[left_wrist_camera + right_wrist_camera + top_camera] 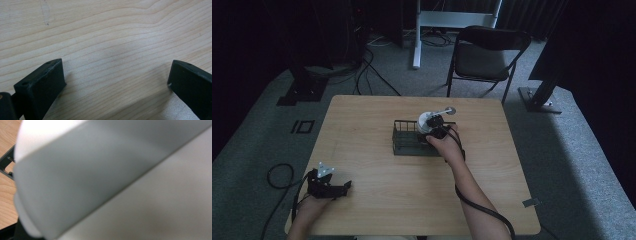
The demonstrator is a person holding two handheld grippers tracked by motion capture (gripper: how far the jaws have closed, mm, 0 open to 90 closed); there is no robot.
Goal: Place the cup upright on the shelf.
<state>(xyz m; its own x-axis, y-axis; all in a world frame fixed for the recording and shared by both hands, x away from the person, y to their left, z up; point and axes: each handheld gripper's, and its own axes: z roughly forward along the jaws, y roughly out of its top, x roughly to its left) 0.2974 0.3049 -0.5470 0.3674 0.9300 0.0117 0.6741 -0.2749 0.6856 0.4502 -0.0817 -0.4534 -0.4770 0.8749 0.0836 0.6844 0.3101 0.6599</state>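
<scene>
Your right claw (435,125) is up at the middle of the bench (362,150), pressed against a white round dish (426,121) that sits at the right end of the black wire rack (404,142), and from above the dish looks tilted up on edge over the rack's rim. In the right gripper view the dish (112,182) is so close that it is a blur of white and grey surface; a sliver of the rack (7,162) and of the bench (6,195) peeks through at the left edge. Whether that claw is clamped on the dish or only resting against it I cannot tell, since its jaws are hidden behind the dish in both views. Your right hand (447,147) sits just beside the rack's near right corner, the cable trailing back along your forearm. Down at the near left corner of the bench, your left claw (343,186) lies low on the wood, well apart from the rack. In the left gripper view that claw (115,75) stands wide, one black jaw at either side with bare wood grain between them and nothing held
</scene>
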